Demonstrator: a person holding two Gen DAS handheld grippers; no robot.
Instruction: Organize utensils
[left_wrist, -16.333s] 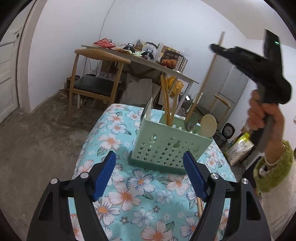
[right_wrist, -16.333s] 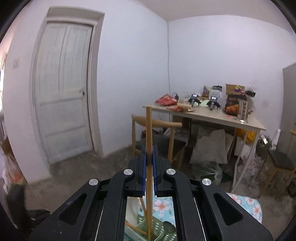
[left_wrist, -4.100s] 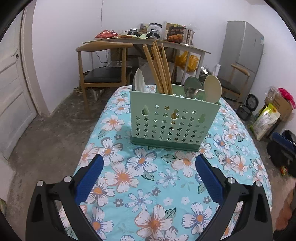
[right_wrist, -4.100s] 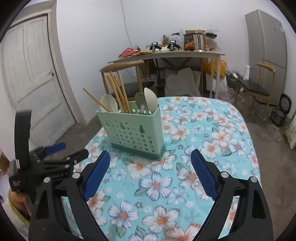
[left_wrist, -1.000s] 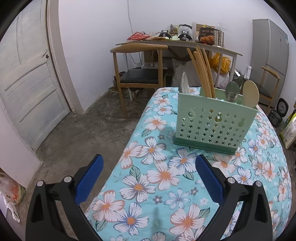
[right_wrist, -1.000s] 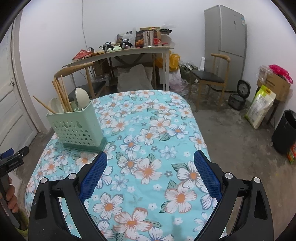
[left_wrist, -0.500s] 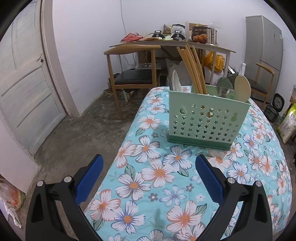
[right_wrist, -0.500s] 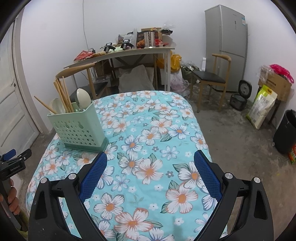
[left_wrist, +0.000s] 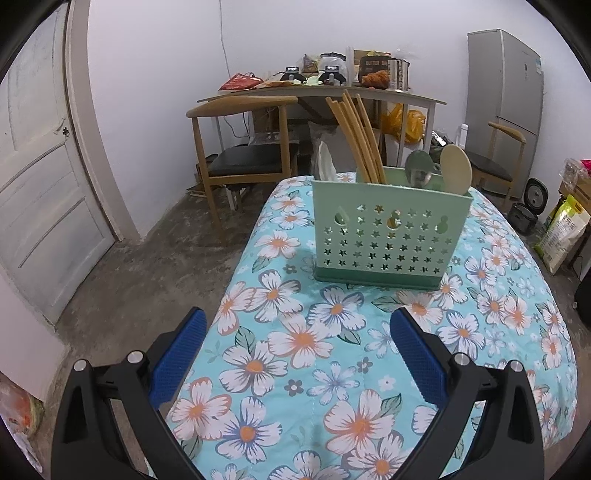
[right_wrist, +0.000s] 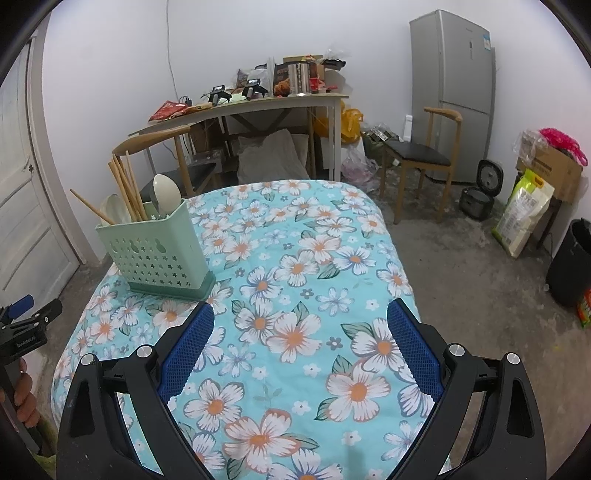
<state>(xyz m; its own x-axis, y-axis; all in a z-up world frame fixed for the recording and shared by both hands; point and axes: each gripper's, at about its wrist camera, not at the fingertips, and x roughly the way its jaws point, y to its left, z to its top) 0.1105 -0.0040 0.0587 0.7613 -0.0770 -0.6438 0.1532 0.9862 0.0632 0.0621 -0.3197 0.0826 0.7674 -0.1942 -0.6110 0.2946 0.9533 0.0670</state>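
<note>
A mint-green perforated utensil holder (left_wrist: 388, 236) stands upright on the floral blue tablecloth (left_wrist: 295, 343). It holds wooden chopsticks (left_wrist: 360, 136), a white spoon (left_wrist: 325, 162), a metal spoon (left_wrist: 419, 168) and a cream spoon (left_wrist: 456, 170). My left gripper (left_wrist: 297, 350) is open and empty, low at the table's near edge, well short of the holder. In the right wrist view the holder (right_wrist: 155, 251) stands at the table's left side. My right gripper (right_wrist: 299, 347) is open and empty above the cloth (right_wrist: 314, 258). The left gripper (right_wrist: 26, 325) shows at that view's left edge.
A wooden chair (left_wrist: 243, 147) and a cluttered desk (left_wrist: 321, 92) stand behind the table. A white door (left_wrist: 40, 192) is at the left. A grey fridge (right_wrist: 454, 92), a second chair (right_wrist: 421, 155), a rice cooker (right_wrist: 480, 192), a sack (right_wrist: 524, 214) and a black bin (right_wrist: 570, 266) stand at the right.
Both grippers have stayed open and empty. The left view has shifted slightly, bringing the holder nearer the centre. The right view is almost unchanged.
</note>
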